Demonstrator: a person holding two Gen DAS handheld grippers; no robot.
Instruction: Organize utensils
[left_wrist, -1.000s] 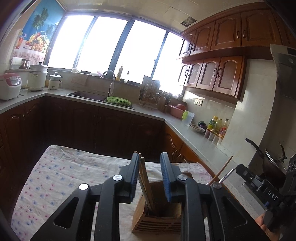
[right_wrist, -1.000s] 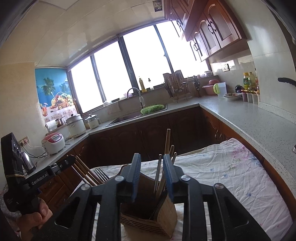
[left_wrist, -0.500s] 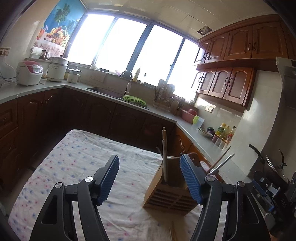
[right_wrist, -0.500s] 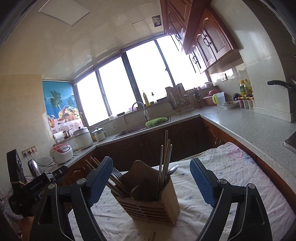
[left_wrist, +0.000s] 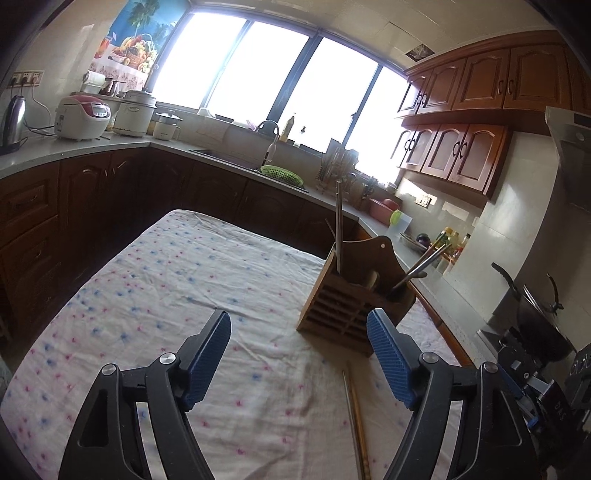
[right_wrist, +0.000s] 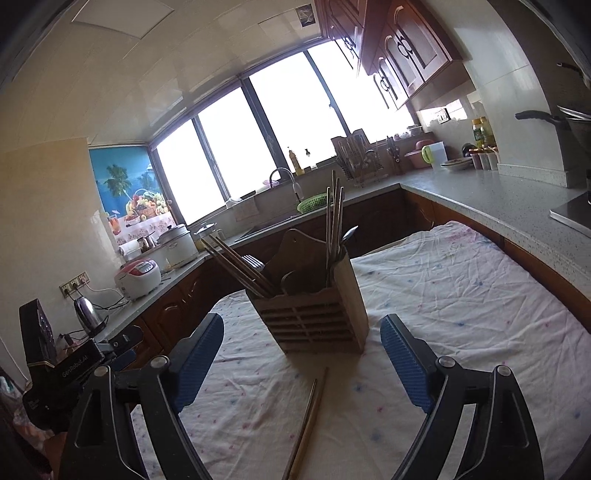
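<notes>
A wooden utensil holder (left_wrist: 354, 302) stands on the floral tablecloth (left_wrist: 166, 295), with chopsticks (left_wrist: 338, 229) and metal utensils upright in it. It also shows in the right wrist view (right_wrist: 314, 314), holding wooden chopsticks (right_wrist: 236, 266) on its left and metal ones (right_wrist: 334, 225) on its right. A loose pair of chopsticks (left_wrist: 356, 417) lies on the cloth in front of the holder, also in the right wrist view (right_wrist: 308, 421). My left gripper (left_wrist: 299, 358) is open and empty, short of the holder. My right gripper (right_wrist: 303, 354) is open and empty, short of the holder.
A grey countertop (right_wrist: 498, 199) runs around the kitchen with a sink (left_wrist: 236, 162), a green basket (left_wrist: 282, 173), rice cookers (left_wrist: 83, 116), a kettle (right_wrist: 86, 314) and a dish rack (right_wrist: 358, 155). A pot (left_wrist: 535, 314) sits on the stove at right. Each view shows the other gripper at its edge.
Both grippers opened from nearly shut and drew back and up from the holder. The chopsticks they held now stand in the holder. A loose pair on the cloth has come into view.
</notes>
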